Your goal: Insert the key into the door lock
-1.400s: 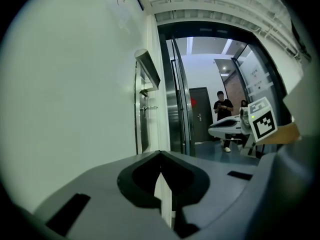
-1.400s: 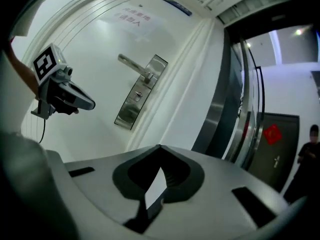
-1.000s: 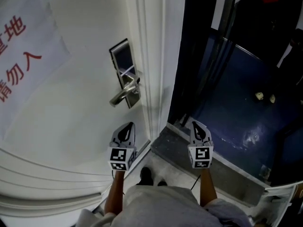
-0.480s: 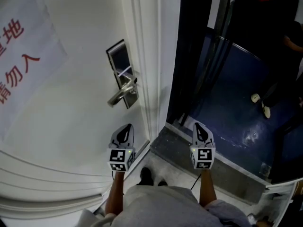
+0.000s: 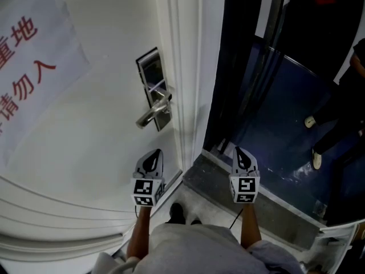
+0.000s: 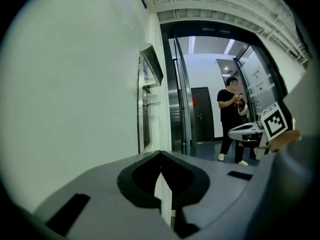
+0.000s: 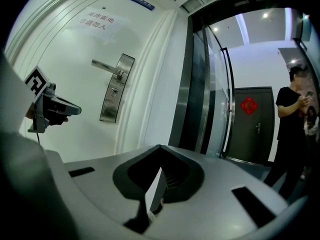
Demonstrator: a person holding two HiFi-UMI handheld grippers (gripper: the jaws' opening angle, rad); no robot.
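— Is there anything to read here?
— Red Chinese characters on the paper sheet (image 5: 34, 67) stuck to the white door (image 5: 97, 170). The top line ends in 重地 and the lower one reads 请勿入. The head view's left edge cuts off the rest.
— And the blue plate (image 7: 139, 2) above it?
— Too small to read. The red ornament (image 7: 248, 105) on the far door (image 7: 250, 134) is too blurred as well.
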